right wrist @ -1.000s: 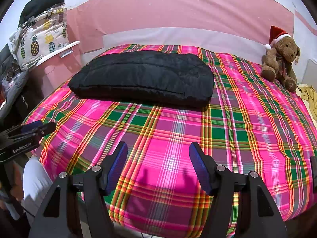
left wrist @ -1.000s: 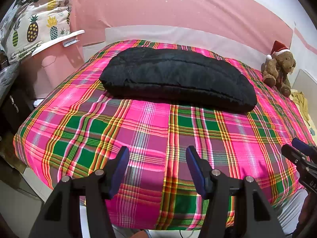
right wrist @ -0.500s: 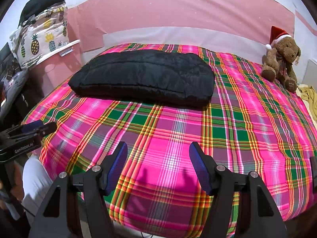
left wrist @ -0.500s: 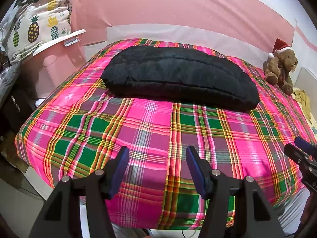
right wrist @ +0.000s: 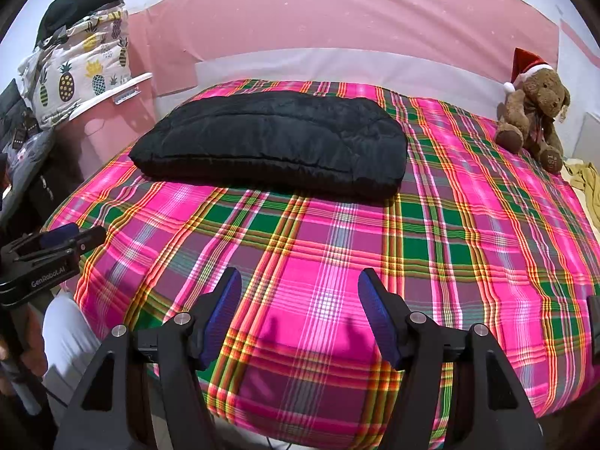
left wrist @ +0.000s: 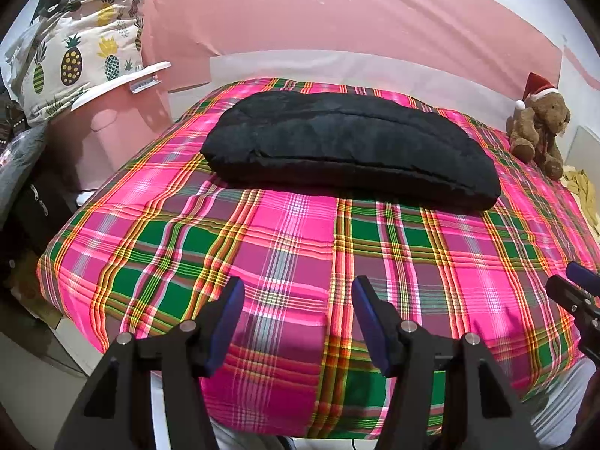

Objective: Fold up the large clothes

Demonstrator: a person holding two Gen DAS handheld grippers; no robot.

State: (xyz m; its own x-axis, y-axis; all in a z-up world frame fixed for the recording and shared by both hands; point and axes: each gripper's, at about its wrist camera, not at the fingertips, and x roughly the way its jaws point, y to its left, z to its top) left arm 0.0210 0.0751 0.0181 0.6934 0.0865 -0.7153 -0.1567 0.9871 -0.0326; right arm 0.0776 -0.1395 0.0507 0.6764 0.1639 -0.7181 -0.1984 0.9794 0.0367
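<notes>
Grippers are hovering side by side over the near edge of the bed (left wrist: 375,232), both angled down toward the plaid sheet. The left gripper (left wrist: 298,318) is holding its blue-padded jaws apart with nothing between them; the right gripper (right wrist: 300,309) is doing likewise, and only its shadow is falling on the sheet below.

Against the views from a second ago, almost nothing is changing: the jaw gaps are staying the same and the right wrist view is matching its earlier frames. In the left wrist view the scene is sitting slightly lower than before, which suggests a small tilt rather than any approach. This is reading as a pause, with no fold under way.

The task's garment, a black padded jacket (right wrist: 270,138), is lying as a compact flat bundle on the far half of the bed, toward the left, well apart from both grippers. It is appearing already folded, though this is a judgement only.

Sleeves, zip and collar are not distinguishable on the dark fabric. The underside of the bundle is hidden. Each view is catching only the tip of the other gripper at its margin. A teddy bear (right wrist: 532,112) in a Santa hat is sitting at the far right corner.
</notes>
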